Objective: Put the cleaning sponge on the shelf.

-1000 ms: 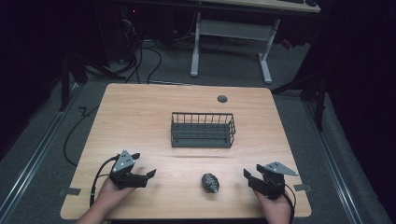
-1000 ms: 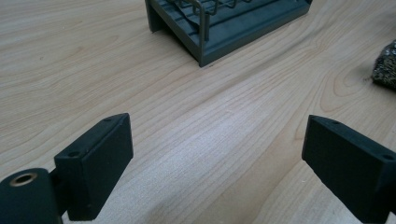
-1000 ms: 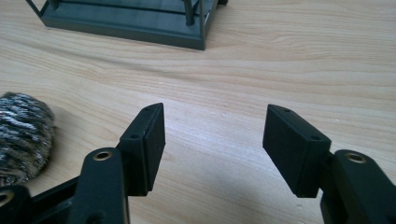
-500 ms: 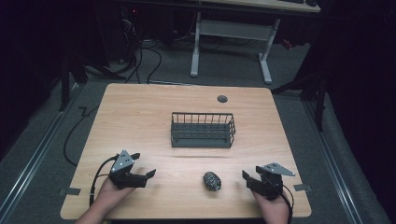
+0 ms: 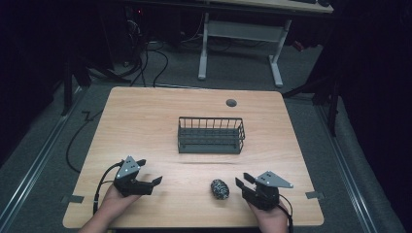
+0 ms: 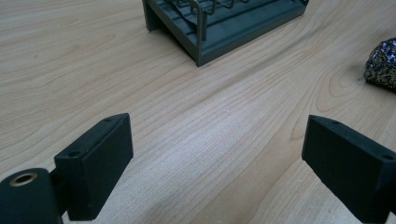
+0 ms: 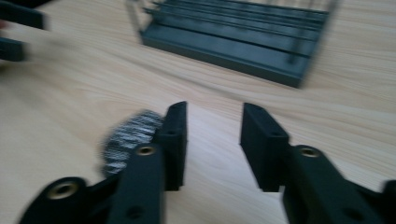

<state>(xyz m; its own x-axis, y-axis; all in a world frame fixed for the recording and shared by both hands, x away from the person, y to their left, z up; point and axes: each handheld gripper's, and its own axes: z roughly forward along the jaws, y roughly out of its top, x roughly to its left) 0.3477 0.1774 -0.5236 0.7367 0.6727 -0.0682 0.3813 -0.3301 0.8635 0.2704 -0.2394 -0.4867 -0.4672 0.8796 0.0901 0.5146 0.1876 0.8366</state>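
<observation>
The right gripper (image 5: 241, 184), fingers just narrowed with nothing between them, sits beside the ball (image 5: 219, 189) to grab it, while the left gripper (image 5: 156, 181) waits wide on the bench (image 5: 145, 121) near the basket (image 5: 210, 135).

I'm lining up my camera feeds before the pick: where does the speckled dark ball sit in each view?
High view: the speckled dark ball lies on the table's near edge, just left of the right tool.
Left gripper view: at the right edge, upper part.
Right gripper view: blurred, low left, partly behind the left jaw.
Shared landmark: the wire basket, beyond the ball.
</observation>
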